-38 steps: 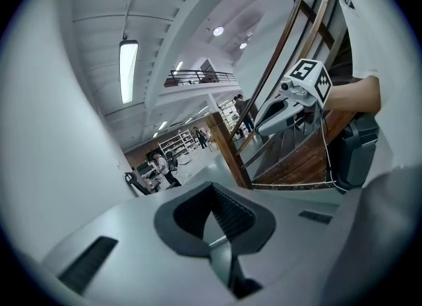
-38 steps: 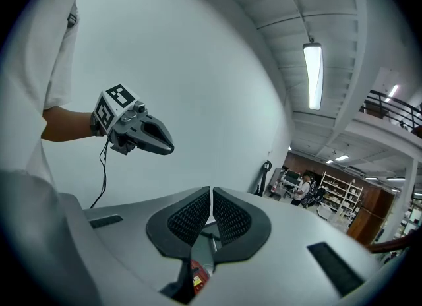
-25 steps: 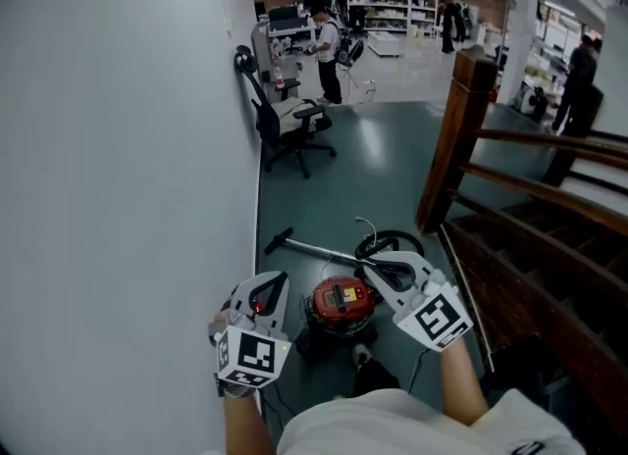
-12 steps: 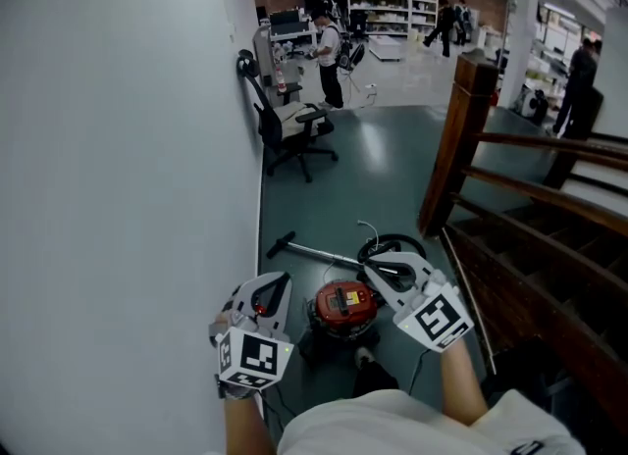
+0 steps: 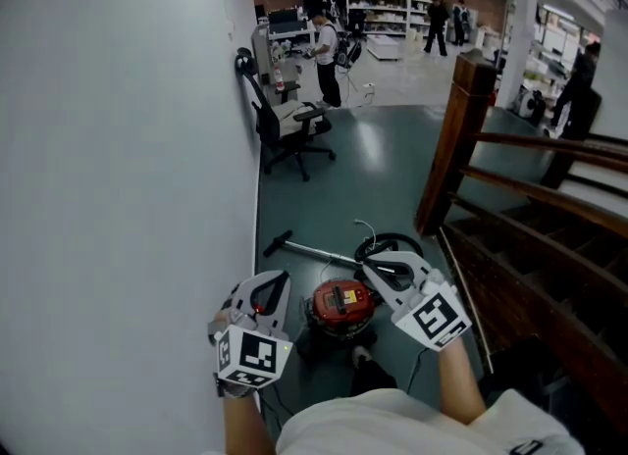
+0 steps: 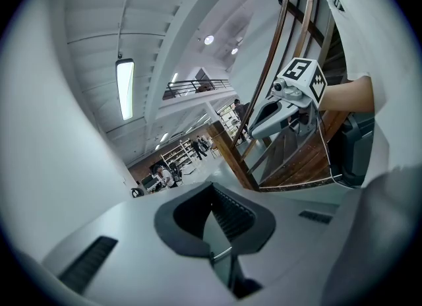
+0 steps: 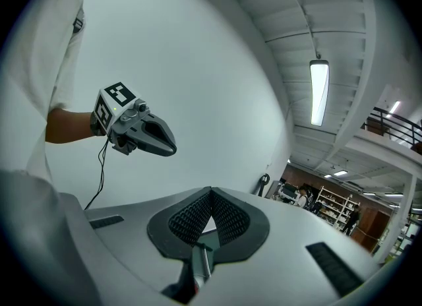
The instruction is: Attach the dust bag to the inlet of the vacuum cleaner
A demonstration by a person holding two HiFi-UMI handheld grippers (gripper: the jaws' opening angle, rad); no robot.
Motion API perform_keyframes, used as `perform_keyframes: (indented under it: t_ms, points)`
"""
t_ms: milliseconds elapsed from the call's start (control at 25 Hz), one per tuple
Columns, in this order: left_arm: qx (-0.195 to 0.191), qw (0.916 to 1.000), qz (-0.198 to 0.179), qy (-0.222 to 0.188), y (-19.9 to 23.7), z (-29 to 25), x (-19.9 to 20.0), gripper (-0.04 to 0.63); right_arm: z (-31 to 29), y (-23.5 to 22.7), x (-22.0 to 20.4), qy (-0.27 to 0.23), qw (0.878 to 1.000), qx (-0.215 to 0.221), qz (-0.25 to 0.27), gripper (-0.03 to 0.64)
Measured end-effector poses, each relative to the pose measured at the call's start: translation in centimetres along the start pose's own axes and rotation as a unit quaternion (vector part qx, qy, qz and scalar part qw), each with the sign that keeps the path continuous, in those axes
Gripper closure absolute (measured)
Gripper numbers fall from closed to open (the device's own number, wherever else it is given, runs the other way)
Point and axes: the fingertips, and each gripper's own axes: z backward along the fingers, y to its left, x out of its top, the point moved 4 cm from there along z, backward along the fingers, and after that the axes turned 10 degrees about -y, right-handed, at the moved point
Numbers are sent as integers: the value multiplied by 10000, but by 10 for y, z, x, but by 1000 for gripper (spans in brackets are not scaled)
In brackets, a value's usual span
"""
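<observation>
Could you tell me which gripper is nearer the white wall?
Left. The left gripper is beside the wall; the right gripper is farther out, toward the stairs.

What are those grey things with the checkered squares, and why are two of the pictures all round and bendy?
They are two hand-held pinchers, called grippers. A person holds one in each hand: the left gripper and the right gripper. The checkered cubes are part of them. One picture comes from a camera on the person's head, looking down. The two round ones come from a tiny wide camera riding on each gripper, so each sees its own jaws and the other gripper across from it. Both pairs of jaws are closed, with nothing held. Down on the floor sits a red vacuum cleaner with its hose and tube. I can't see a dust bag anywhere.
</observation>
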Motion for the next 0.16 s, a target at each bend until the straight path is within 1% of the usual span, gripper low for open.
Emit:
perform_keyframes:
  t_ms: [160]
  points:
    - [-26,10000,2,1,0,-1,-1,594,-1,0,-3,53,10000,-10,12,589]
